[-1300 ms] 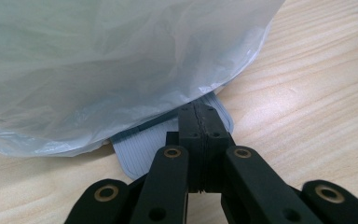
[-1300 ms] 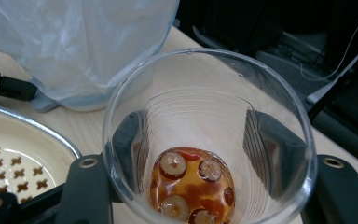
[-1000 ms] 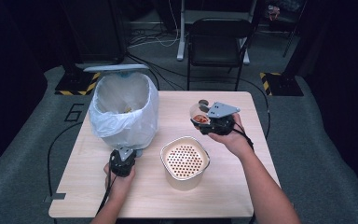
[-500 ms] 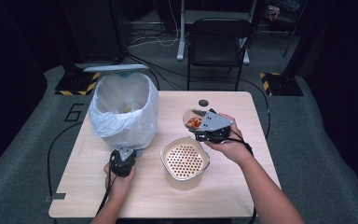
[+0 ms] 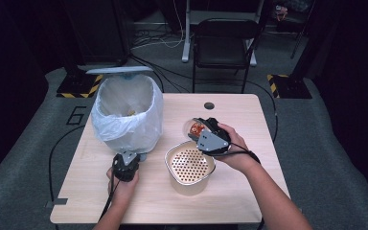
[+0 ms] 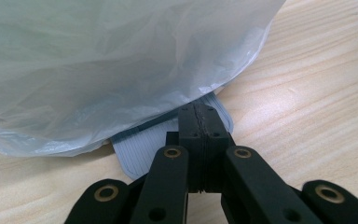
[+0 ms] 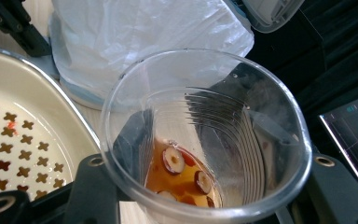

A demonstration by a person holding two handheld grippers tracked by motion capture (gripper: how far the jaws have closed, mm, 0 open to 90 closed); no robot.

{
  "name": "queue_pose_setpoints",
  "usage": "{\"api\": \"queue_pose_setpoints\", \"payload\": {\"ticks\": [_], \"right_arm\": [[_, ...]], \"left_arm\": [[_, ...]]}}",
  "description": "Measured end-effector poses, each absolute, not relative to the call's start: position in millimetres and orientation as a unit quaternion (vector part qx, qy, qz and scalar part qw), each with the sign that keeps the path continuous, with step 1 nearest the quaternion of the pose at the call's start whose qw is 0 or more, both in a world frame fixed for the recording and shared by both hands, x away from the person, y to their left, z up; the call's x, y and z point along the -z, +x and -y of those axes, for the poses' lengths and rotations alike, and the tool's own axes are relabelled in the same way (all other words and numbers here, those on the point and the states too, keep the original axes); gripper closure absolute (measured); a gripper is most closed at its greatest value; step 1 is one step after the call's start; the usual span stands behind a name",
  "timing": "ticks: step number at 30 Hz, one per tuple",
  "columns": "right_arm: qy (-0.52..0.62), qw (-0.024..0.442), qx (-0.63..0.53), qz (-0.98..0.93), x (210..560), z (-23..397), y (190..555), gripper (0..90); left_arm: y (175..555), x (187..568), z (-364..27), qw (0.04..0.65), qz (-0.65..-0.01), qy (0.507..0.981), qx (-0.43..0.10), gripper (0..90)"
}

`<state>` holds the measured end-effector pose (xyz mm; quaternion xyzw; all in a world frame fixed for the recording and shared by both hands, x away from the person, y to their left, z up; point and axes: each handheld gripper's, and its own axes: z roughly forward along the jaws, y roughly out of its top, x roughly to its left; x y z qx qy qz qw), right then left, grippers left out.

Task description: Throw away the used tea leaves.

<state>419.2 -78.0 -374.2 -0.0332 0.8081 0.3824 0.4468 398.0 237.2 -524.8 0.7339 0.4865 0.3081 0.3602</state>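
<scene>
My right gripper [image 5: 206, 135] is shut on a clear plastic cup [image 7: 200, 140], one jaw on each side. The cup holds orange liquid with fruit slices [image 7: 182, 170] and hangs tilted at the far rim of a cream strainer bowl [image 5: 190, 165] with cross-shaped holes [image 7: 9, 135]. A bin lined with a white bag [image 5: 127, 115] stands at the left with its lid [image 5: 120, 70] raised. My left gripper [image 5: 126, 162] is shut at the bin's foot, its tip [image 6: 200, 116] resting on the grey ribbed pedal [image 6: 137, 147] under the bag [image 6: 121, 60].
The wooden table [image 5: 249, 115] has a small round hole [image 5: 209, 105] near its far edge. A black chair [image 5: 225, 43] and cables stand on the floor behind. Bare table lies to the right of and in front of the strainer.
My right gripper has carried the cup from the back right of the table leftwards and nearer, to the strainer's far rim. The left gripper has stayed at the pedal.
</scene>
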Motion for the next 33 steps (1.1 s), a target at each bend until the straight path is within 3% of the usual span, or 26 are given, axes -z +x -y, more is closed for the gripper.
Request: {"api": "queue_pose_setpoints", "payload": {"ticks": [15,33], "right_arm": [[-0.146,0.508,-0.273,-0.804,393,70,397,45.4],[-0.346,0.602,-0.032,-0.719,407,49,373,45.8]], "left_arm": [[398,525,-237,0.360,-0.485,0.734,-0.310,89.5],[398,525,-237,0.366,-0.487,0.729,-0.311,89.5]]}}
